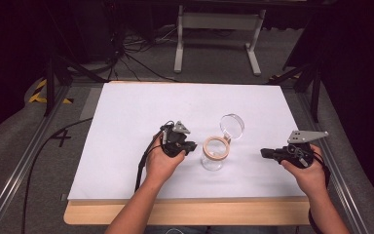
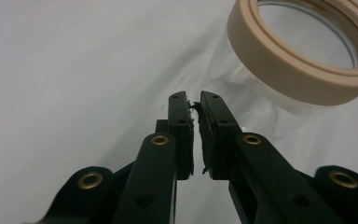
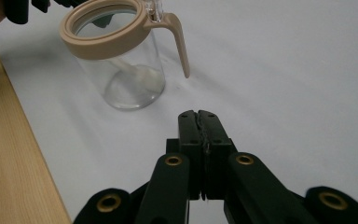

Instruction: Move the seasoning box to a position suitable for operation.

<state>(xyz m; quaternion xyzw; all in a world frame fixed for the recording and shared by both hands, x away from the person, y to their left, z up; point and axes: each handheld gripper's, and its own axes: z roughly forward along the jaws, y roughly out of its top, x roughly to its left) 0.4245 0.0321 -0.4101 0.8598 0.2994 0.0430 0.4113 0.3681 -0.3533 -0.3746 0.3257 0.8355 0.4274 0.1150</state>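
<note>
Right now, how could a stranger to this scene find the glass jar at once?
Look at the white sheet covering the wooden table; near its front edge, between the left gripper and right gripper, stands a clear glass jar. It alone is see-through, with a beige ring around its mouth and its round clear lid flipped open behind.

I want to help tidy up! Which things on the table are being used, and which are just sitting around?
Probably being used:
glass jar with beige rim, its clear lid flipped open
left tongs, shut, beside the jar
right tongs, shut, apart from it

Just around:
white table cover
cables on the floor behind
</note>
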